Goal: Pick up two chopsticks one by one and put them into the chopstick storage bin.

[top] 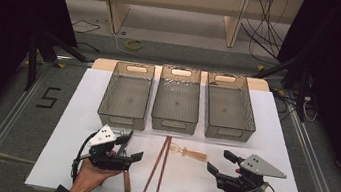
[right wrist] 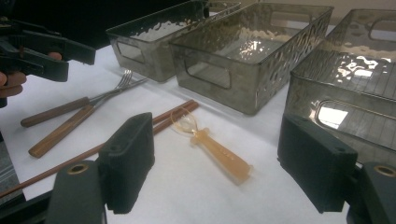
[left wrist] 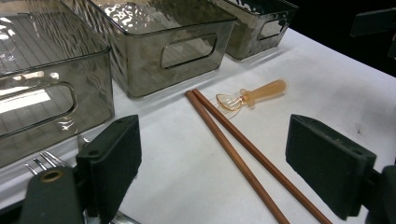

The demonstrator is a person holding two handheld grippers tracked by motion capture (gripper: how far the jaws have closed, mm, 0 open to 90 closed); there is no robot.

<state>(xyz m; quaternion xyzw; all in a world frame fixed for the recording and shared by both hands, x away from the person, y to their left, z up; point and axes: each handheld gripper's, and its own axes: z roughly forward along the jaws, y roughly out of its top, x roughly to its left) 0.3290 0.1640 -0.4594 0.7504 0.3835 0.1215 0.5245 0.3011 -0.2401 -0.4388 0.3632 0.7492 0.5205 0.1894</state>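
Both grippers idle, jaws wide apart and holding nothing: left gripper [top: 126, 154] lower left over the wood-handled forks [right wrist: 70, 116], right gripper [top: 221, 168] lower right, chopsticks [top: 156, 172] and amber spoon [top: 189, 153] on the white table [top: 195, 190] between them, bottom center.

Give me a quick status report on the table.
Left gripper and right gripper open, empty. Brown wooden chopsticks and translucent amber plastic spoon lie between them. Nothing in the way.

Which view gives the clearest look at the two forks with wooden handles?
The right gripper view: the forks lie in full, handles and tines crossing beside the chopsticks. The left gripper view catches just their tines behind its own tool's jaw. In the high view the left tool and hand cover most of them.
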